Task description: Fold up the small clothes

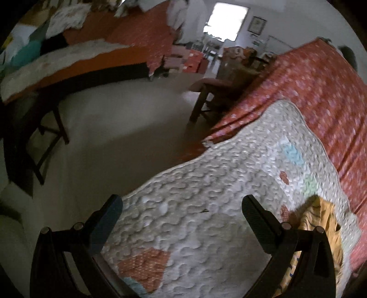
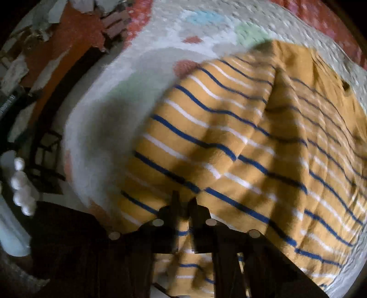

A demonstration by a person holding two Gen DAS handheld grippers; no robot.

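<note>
My right gripper (image 2: pixel 183 206) is pinched shut on the near hem of the mustard, blue-and-white-striped small shirt (image 2: pixel 240 137), ready to lift it for a fold. The shirt lies spread on the white quilted mat (image 1: pixel 206 183). My left gripper (image 1: pixel 182 211) hangs wide and empty over the mat.

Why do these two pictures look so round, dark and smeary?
Left wrist view: the fisheye lens bends the quilt edge and blackens the corners, the window glares white, and everything is softly blurred. Right wrist view: motion smear on the striped garment, dark shadow bands across it, and the right gripper nearly black.
</note>
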